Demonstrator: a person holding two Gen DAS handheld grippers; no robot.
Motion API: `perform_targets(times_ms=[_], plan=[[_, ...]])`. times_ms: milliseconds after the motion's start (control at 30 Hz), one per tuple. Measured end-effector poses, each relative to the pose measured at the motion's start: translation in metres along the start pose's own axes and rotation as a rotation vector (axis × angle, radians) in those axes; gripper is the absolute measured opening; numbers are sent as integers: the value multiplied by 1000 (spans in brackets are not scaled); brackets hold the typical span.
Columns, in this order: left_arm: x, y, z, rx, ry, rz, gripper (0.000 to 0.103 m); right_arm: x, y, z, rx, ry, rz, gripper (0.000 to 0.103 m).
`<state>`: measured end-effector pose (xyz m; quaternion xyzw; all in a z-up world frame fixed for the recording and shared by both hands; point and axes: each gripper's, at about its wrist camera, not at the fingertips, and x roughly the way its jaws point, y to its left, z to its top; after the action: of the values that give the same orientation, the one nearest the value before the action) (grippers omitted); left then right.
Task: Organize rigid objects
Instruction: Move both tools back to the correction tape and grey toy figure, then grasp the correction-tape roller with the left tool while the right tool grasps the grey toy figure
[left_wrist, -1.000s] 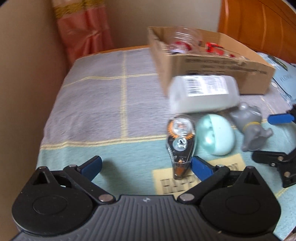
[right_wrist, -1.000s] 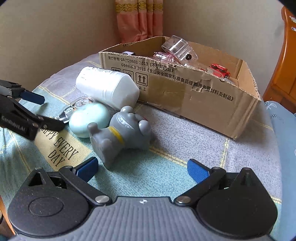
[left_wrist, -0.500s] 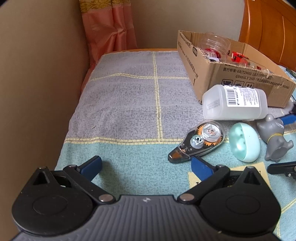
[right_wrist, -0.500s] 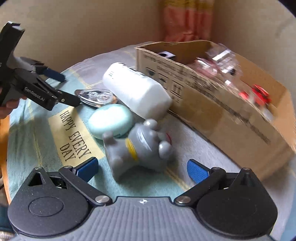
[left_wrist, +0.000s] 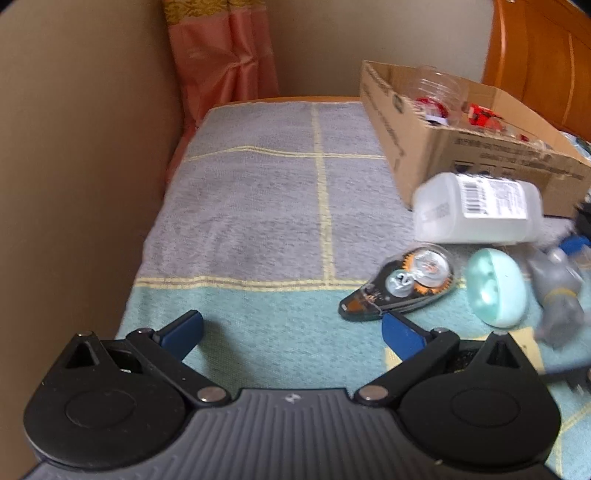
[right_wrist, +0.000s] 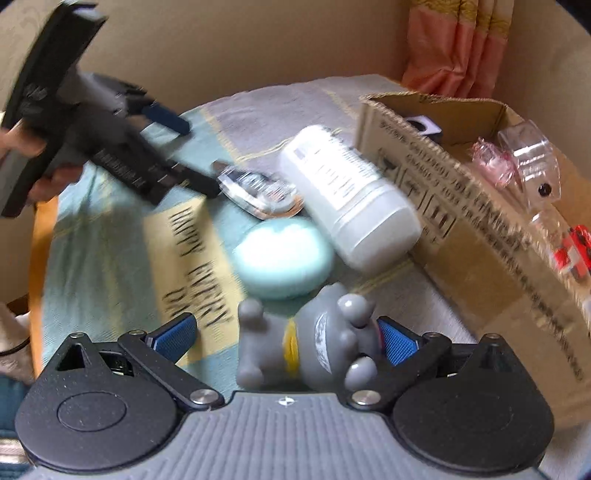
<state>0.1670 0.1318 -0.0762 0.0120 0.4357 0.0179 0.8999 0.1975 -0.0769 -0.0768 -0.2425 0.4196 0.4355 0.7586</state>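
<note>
A grey rubber animal toy (right_wrist: 314, 343) lies on its side on the towel, between the fingers of my right gripper (right_wrist: 284, 338), which is open; the toy's head rests against the right pad. Beyond it lie a mint oval case (right_wrist: 282, 258), a white plastic bottle (right_wrist: 351, 195) and a clear correction-tape dispenser (right_wrist: 258, 192). My left gripper (left_wrist: 291, 328) is open and holds nothing; the tape dispenser (left_wrist: 402, 284) sits just past its right fingertip. In the right wrist view a hand holds the left gripper (right_wrist: 188, 155) near the dispenser.
An open cardboard box (left_wrist: 461, 155) with clear plastic pieces and a red toy stands behind the bottle. The grey and teal towel (left_wrist: 258, 221) is bare on the left. A beige wall and a pink curtain (left_wrist: 221, 59) bound the left and far sides.
My right gripper has moved forward and down, so the grey toy now lies between its fingers. The left gripper has barely shifted and stays open by the tape dispenser.
</note>
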Motion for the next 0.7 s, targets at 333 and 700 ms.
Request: perform_targets(times_ms=[333, 700], plan=[[-7, -3, 7, -22, 33, 45, 102, -15, 29, -25, 137, -35, -96, 103], [8, -52, 28, 63, -7, -71, 102, -13, 39, -28, 272, -109, -204, 103]])
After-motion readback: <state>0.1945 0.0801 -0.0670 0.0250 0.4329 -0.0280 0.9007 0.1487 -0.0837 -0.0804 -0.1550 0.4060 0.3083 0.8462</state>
